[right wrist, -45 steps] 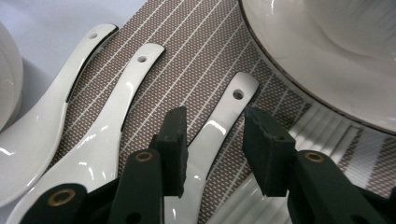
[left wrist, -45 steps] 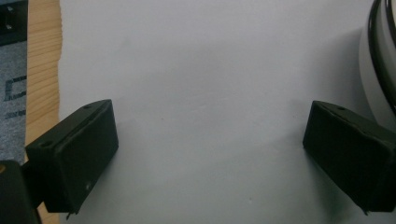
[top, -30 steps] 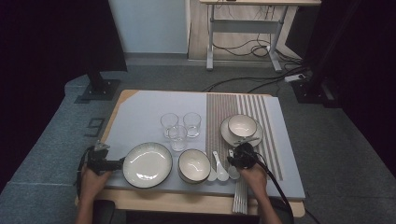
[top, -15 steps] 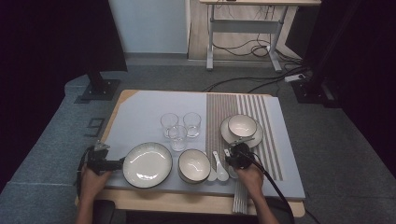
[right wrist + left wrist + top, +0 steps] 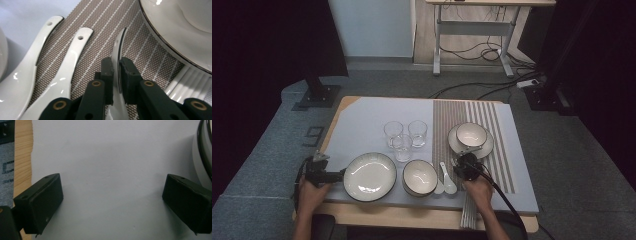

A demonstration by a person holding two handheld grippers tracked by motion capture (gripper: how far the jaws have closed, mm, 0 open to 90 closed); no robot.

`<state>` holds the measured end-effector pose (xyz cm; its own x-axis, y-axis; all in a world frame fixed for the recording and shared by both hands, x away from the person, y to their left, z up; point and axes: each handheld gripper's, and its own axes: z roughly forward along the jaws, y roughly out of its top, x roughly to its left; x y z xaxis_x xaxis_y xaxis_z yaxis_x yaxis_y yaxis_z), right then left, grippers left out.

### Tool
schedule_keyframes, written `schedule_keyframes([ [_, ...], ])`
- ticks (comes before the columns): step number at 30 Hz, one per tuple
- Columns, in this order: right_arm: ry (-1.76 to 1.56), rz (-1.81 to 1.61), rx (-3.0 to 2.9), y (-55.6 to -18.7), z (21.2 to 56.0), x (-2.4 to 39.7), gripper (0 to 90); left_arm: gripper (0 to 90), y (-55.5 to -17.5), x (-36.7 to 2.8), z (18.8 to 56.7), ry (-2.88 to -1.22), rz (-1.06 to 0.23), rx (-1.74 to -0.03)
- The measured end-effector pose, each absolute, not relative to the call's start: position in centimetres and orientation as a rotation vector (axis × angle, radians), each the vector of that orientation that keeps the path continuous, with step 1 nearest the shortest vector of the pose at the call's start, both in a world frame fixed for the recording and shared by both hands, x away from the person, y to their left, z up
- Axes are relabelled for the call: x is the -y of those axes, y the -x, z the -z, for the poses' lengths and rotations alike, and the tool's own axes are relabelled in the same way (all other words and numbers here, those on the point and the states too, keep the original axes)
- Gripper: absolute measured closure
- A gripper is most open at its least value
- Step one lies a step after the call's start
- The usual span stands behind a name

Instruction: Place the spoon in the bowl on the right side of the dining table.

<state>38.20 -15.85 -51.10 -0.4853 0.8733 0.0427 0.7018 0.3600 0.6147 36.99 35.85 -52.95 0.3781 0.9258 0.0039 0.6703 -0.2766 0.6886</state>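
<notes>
My right gripper (image 5: 117, 65) is shut on a white ceramic spoon (image 5: 119, 42), gripping its handle on edge just above the striped placemat (image 5: 105, 22); its jaws have just been closing on it. In the high view this gripper (image 5: 464, 167) sits below the cup and saucer (image 5: 471, 135). Two more white spoons (image 5: 45, 50) (image 5: 72, 55) lie flat to its left. My left gripper (image 5: 112, 200) stands open over the bare grey mat (image 5: 112, 157), with nothing between the jaws, just left of the large plate (image 5: 369, 176).
A small bowl (image 5: 419, 177) sits between the plate and the spoons. Three glasses (image 5: 404, 135) stand mid-table. The saucer's rim (image 5: 170, 37) is close on the right of the held spoon. Chopstick-like sticks (image 5: 469, 215) lie at the front edge.
The right gripper has edged slightly left beside the spoons. The left hand has stayed where it was.
</notes>
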Motion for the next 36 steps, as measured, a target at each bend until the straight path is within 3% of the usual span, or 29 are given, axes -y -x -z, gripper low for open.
schedule_keyframes([
  [13,-1.386,-0.89,-2.347,-38.1,50.5,15.7,84.9,3.0,-37.0,-35.9,52.9,-2.041,-0.55,-1.369],
  [36,-1.319,-0.963,-2.3,-38.1,46.4,17.0,84.9,3.0,-37.0,-35.9,52.9,-2.041,-0.55,-1.369],
])
